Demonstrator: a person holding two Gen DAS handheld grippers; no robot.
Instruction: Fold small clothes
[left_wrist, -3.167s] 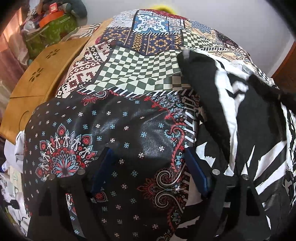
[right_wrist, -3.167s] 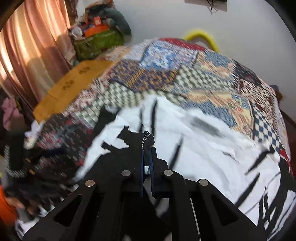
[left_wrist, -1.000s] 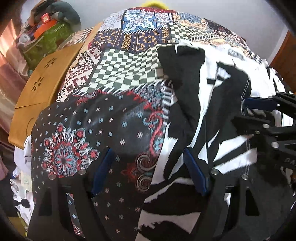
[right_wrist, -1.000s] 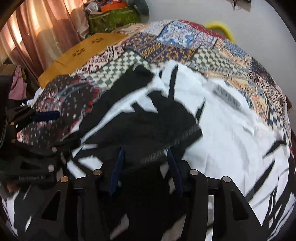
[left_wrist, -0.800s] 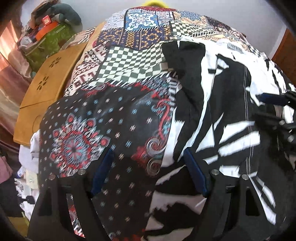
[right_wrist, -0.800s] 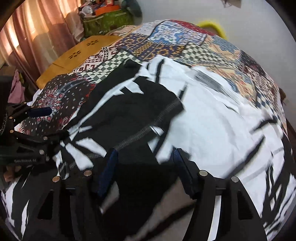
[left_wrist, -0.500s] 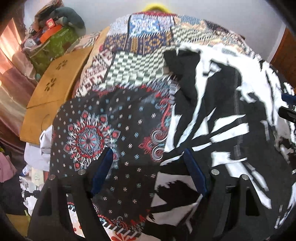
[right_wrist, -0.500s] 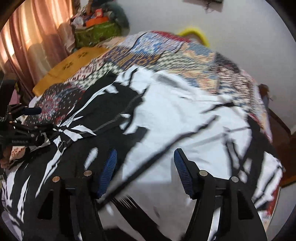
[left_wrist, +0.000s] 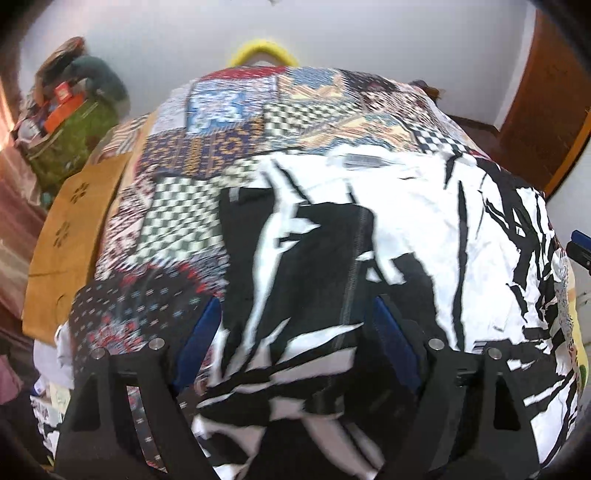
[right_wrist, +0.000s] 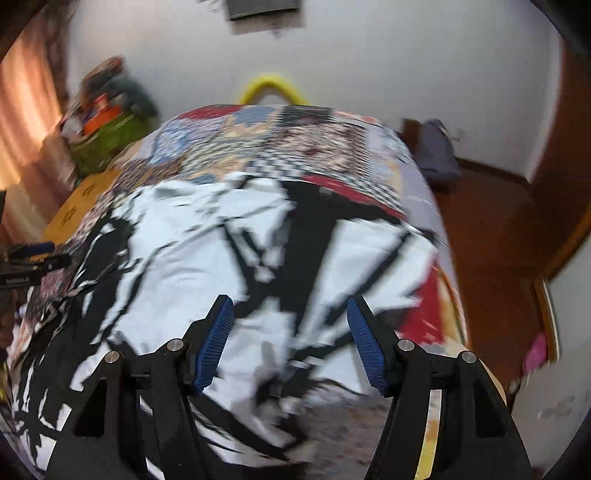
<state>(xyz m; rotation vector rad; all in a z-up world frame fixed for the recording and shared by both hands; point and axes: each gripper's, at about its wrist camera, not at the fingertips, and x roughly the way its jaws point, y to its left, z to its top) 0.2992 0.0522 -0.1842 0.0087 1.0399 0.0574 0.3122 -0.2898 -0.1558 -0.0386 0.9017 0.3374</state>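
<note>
Shirt: black-and-white shirt (left_wrist: 406, 236) lies spread flat on the bed (left_wrist: 229, 144), covering most of its near half; its left sleeve part is folded over onto the body.
My left gripper (left_wrist: 295, 332): above the shirt's left, black part, jaws spread wide and opening, nothing between them.
My right gripper (right_wrist: 290, 339): above the shirt's right side near the bed's right edge, released, pads clear of the cloth.
Bedside: wooden board (left_wrist: 70, 236) along the bed's left edge.
Blur: both views smeared.
</note>
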